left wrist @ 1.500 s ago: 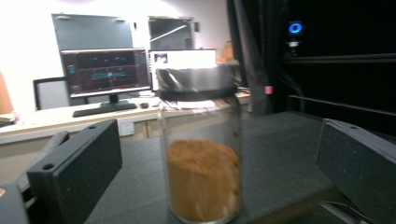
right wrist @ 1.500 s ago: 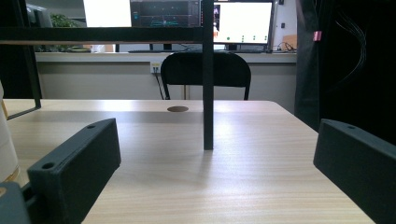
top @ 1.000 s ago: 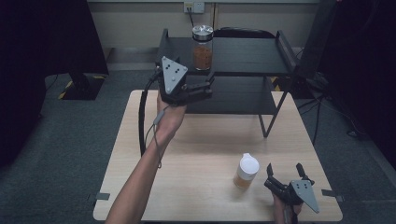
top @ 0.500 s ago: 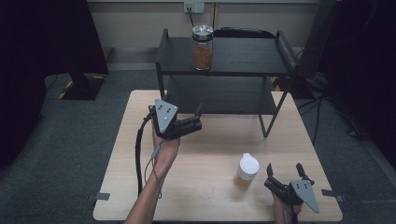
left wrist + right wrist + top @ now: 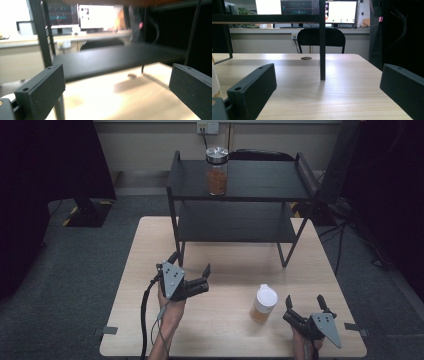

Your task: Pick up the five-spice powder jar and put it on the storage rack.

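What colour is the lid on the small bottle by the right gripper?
White, on the bottle beside the right gripper; high view shows it best.

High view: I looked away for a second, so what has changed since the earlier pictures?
The left gripper has drawn back from the shelf rack toward the person, jaws open and empty. The lidded jar stayed on the top shelf; the white-capped bottle and the open right gripper have not moved.

Grey carpet floor (image 5: 60, 285), beige wall (image 5: 150, 150), black chair (image 5: 320, 40)
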`<state>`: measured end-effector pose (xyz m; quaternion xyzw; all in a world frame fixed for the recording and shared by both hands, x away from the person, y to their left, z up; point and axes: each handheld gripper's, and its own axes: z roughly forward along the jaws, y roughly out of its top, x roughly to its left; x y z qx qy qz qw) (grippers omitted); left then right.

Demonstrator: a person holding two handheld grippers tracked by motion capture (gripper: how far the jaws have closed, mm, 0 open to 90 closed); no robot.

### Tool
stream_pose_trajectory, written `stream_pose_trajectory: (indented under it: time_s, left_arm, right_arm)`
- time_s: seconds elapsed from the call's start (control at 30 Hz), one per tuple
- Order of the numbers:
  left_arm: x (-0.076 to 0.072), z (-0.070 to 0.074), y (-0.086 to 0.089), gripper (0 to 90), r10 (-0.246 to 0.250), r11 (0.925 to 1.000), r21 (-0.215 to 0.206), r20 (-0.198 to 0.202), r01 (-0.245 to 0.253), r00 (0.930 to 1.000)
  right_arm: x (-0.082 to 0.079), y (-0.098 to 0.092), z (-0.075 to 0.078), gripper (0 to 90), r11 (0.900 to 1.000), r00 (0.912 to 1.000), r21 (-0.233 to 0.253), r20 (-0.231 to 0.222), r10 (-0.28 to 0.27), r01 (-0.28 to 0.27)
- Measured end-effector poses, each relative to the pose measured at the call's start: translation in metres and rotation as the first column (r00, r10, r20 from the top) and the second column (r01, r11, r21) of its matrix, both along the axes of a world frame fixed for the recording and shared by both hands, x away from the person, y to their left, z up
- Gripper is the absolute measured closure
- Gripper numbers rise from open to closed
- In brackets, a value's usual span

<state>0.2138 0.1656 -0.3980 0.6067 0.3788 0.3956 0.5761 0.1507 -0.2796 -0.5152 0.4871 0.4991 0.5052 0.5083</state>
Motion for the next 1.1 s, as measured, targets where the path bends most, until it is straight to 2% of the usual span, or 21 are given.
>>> stream_pose_trajectory:
  time_s: [0.27,0.37,0.53,0.6,0.67,0.9,1.03,1.1]
  left_arm:
    - [-0.012,-0.041,0.009,0.0,0.033,0.9977,-0.059,-0.036,-0.035,0.9988]
    - [-0.016,-0.055,0.006,0.0,0.073,0.9967,-0.034,-0.041,-0.074,0.9965]
    - [-0.020,-0.077,0.001,0.0,0.100,0.9940,-0.039,-0.061,-0.103,0.9931]
    - [-0.022,-0.082,-0.001,0.0,0.109,0.9934,-0.026,-0.072,-0.111,0.9914]
    - [-0.024,-0.088,-0.002,0.0,0.121,0.9915,-0.039,-0.076,-0.125,0.9897]
    - [-0.028,-0.103,-0.001,0.0,0.138,0.9880,-0.063,-0.059,-0.141,0.9887]
    - [-0.029,-0.106,0.000,0.0,0.156,0.9851,-0.062,-0.065,-0.160,0.9856]
    - [-0.030,-0.107,0.000,0.0,0.155,0.9849,-0.070,-0.058,-0.158,0.9863]
  right_arm:
    - [0.000,0.000,0.000,0.0,1.000,1.0000,0.000,0.000,-0.001,0.001]
    - [0.000,0.000,0.000,0.0,1.000,1.0000,0.000,0.000,-0.002,0.002]
    - [0.000,0.001,0.000,0.0,1.000,1.0000,0.000,0.000,-0.004,0.004]
    - [0.000,0.001,0.000,0.0,1.000,1.0000,0.000,0.000,-0.004,0.004]
    - [0.000,0.001,0.000,0.0,1.000,1.0000,0.000,0.000,-0.005,0.005]
    - [0.000,0.001,0.000,0.0,1.000,1.0000,0.000,0.000,-0.006,0.006]
    - [0.000,0.001,0.000,0.0,1.000,1.0000,-0.001,0.000,-0.005,0.005]
    - [0.000,0.001,0.000,0.0,1.000,1.0000,-0.001,-0.001,-0.005,0.005]
